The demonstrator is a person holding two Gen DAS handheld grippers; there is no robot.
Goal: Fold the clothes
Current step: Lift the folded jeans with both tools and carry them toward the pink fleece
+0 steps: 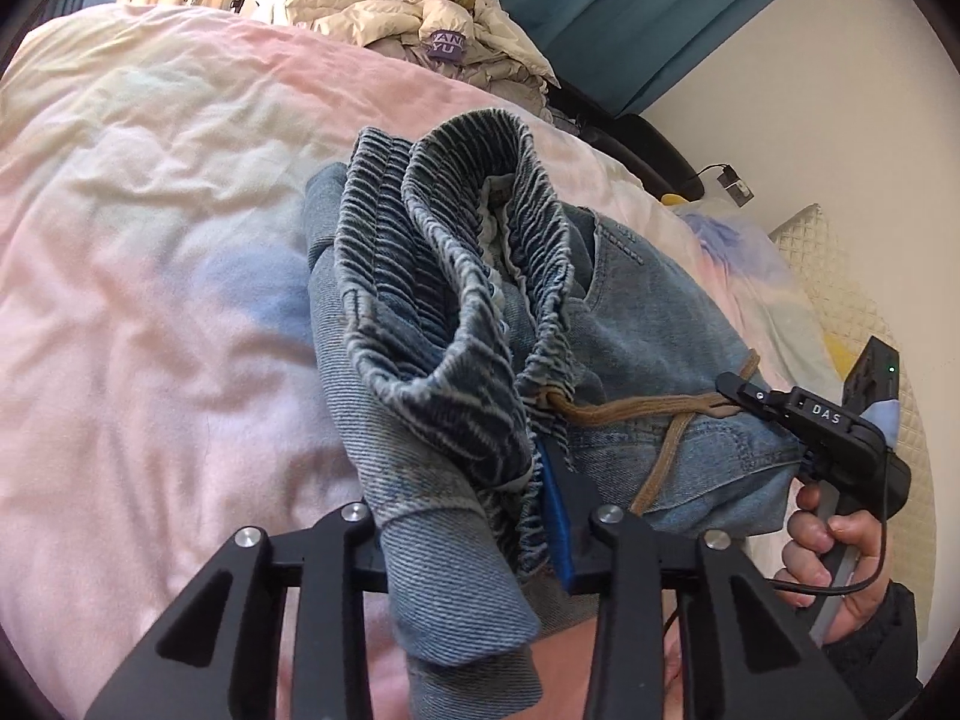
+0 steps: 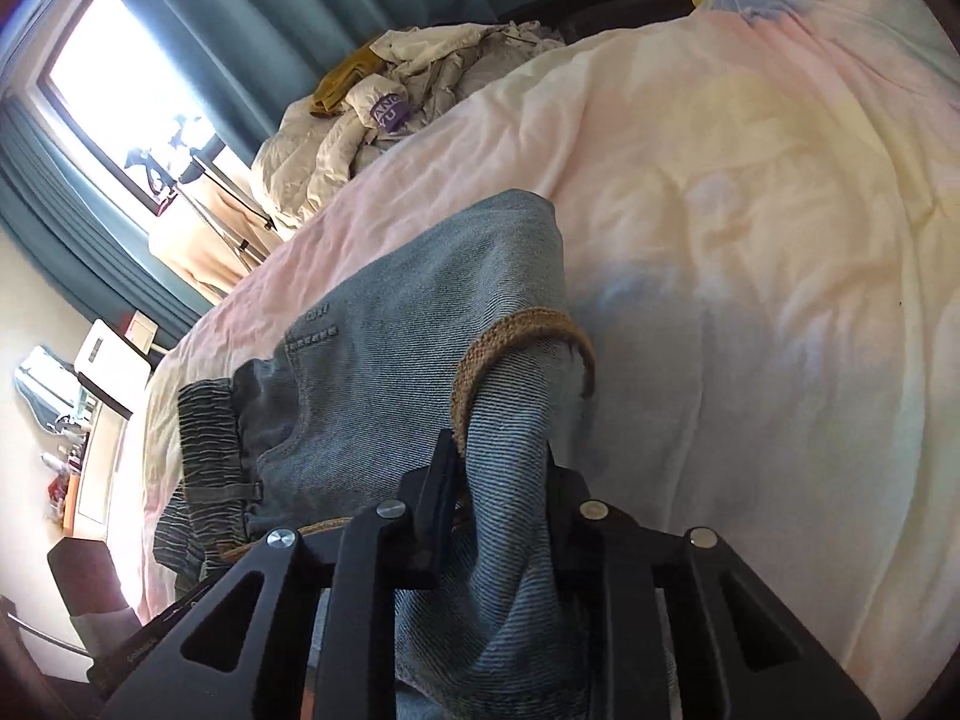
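A pair of light blue jeans [image 1: 648,336] with a gathered elastic waistband [image 1: 456,276] and a brown drawstring [image 1: 636,414] is bunched up over the bed. My left gripper [image 1: 474,516] is shut on the waistband end of the jeans. My right gripper [image 2: 504,480] is shut on another fold of the jeans [image 2: 420,312], with the drawstring [image 2: 510,330] looped over the cloth just ahead of it. The right gripper also shows in the left wrist view [image 1: 744,393], held by a hand at the right of the jeans.
The bed is covered with a pastel pink and yellow quilt [image 1: 150,210]. A pile of cream jackets and other clothes [image 1: 420,18] lies at its far edge by teal curtains [image 2: 252,18]. A quilted pillow [image 1: 840,276] lies at the right.
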